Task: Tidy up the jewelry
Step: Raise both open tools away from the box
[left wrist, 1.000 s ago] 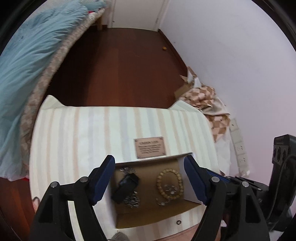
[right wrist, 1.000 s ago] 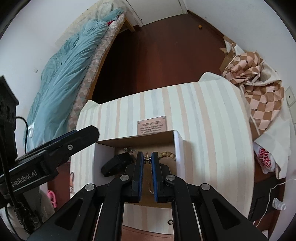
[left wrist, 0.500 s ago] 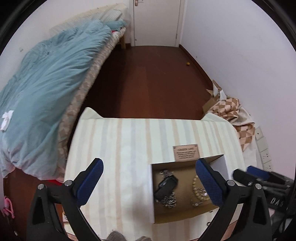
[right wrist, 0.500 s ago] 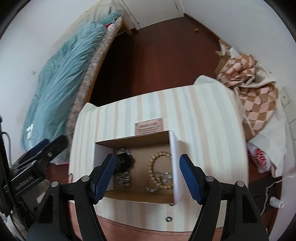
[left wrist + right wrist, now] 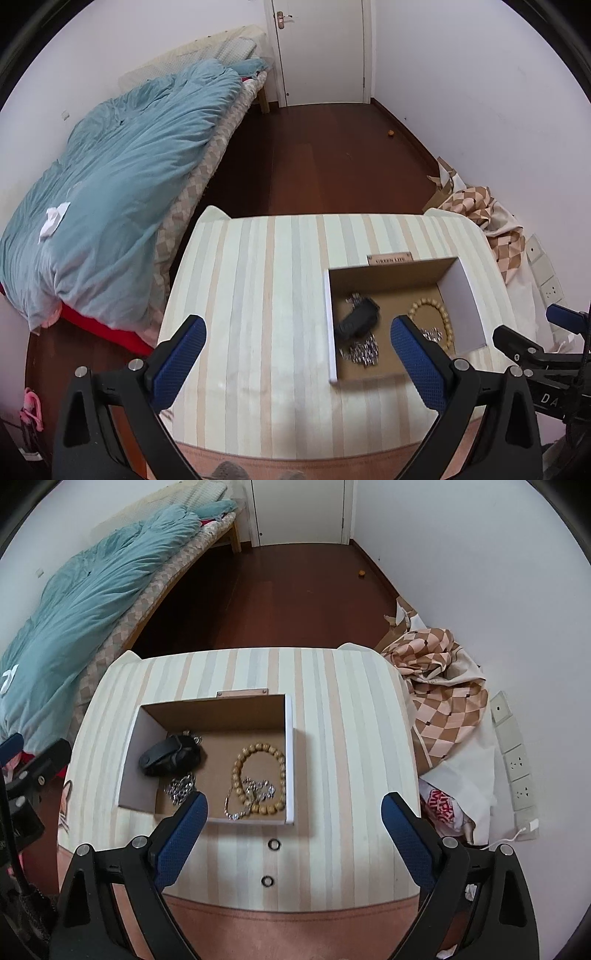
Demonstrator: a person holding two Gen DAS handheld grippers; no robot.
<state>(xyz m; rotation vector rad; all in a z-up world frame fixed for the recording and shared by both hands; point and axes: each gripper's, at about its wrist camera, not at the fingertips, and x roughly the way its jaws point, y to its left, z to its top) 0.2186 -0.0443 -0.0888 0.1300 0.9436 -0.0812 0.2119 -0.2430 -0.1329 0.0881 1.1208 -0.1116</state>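
An open cardboard box (image 5: pixel 290 760) (image 5: pixel 330 325) sits on a striped cloth. Inside lie a wooden bead bracelet (image 5: pixel 258 771) (image 5: pixel 432 314), a black band (image 5: pixel 166 757) (image 5: pixel 356 323), a silver chain (image 5: pixel 181 788) (image 5: pixel 362 352) and a thin silver chain (image 5: pixel 243 805) across the beads. Two small dark rings (image 5: pixel 274 845) (image 5: pixel 266 880) lie on the cloth in front of the box. My right gripper (image 5: pixel 293 834) is open and empty, above the cloth near the box's front. My left gripper (image 5: pixel 295 354) is open and empty, left of the box.
The striped cloth (image 5: pixel 351 738) covers a small table with a pink front edge. A bed with a blue quilt (image 5: pixel 110 184) stands at left. A checkered fabric heap (image 5: pixel 439 686) and wall sockets (image 5: pixel 517 760) are at right. Dark wood floor (image 5: pixel 314 147) lies beyond.
My right gripper was shut over the box with the thin chain; it has opened and pulled back, and the chain lies in the box. My left gripper has moved left and back.
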